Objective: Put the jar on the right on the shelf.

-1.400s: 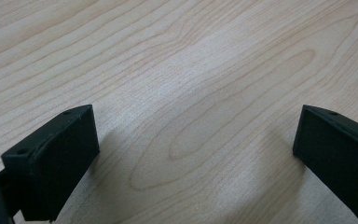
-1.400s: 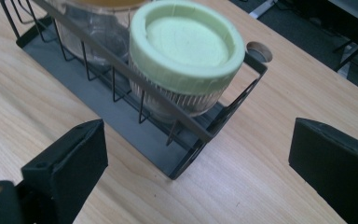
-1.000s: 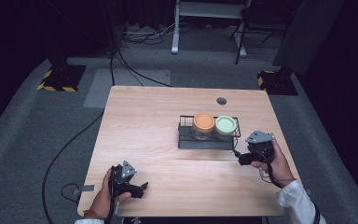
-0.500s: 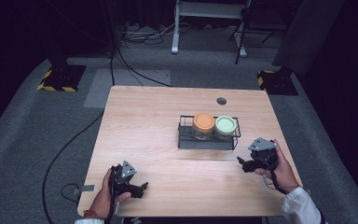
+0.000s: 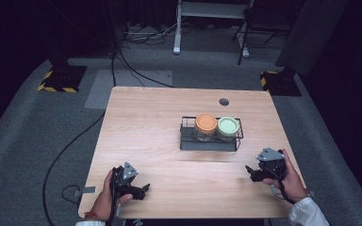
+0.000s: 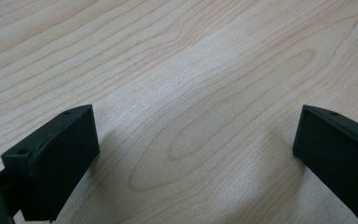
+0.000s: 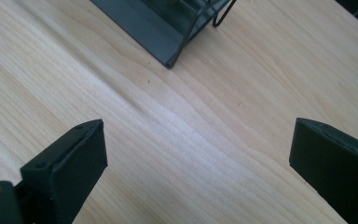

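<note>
Your right gripper (image 5: 257,172) sits low over the wooden surface (image 5: 155,122), near its right front edge, jaws wide apart w/ nothing between them (just bare wood grain in the right gripper view). The black wire rack (image 5: 210,139) stands near it, up-table and to its left, approx. mid-surface; its corner (image 7: 170,59) shows ahead of your jaws, not touching. In the rack: orange-lidded jar (image 5: 206,124) beside green-lidded jar (image 5: 228,126), both upright. Your left gripper (image 5: 139,190) is at the front left, well apart from the rack, jaws also spread wide, holding nothing.
</note>
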### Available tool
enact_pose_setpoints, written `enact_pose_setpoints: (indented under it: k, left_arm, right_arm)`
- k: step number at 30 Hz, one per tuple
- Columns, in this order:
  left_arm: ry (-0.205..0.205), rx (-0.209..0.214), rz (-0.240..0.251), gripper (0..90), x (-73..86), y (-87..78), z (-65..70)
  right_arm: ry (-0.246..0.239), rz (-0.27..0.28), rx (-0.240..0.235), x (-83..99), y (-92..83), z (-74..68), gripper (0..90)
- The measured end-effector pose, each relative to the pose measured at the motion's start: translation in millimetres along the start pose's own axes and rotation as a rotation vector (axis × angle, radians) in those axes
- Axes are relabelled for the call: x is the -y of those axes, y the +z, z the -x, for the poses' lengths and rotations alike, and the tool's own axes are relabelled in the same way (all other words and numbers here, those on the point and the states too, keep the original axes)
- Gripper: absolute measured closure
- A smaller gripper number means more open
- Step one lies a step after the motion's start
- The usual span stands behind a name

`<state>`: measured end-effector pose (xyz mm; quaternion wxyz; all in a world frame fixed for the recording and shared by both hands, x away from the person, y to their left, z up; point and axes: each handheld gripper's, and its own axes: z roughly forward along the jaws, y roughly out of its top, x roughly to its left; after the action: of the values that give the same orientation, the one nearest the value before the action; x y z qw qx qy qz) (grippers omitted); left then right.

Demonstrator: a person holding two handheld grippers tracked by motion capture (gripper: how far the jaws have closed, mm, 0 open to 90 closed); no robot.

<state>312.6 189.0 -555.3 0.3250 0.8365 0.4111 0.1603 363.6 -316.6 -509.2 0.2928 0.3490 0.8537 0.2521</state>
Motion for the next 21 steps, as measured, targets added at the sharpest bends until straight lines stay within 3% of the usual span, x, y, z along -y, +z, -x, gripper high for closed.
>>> enact_pose_setpoints:
  k: [8,21]
  left_arm:
    - [0.000,0.001,0.000,0.0,0.0,0.0,0.0]
    - [-0.001,0.001,0.001,0.0,0.0,0.1,0.0]
  right_arm:
    - [0.027,-0.005,-0.006,15.0,-2.2,1.5,4.1]
    - [0.075,0.013,-0.064,36.7,-4.9,5.2,4.1]
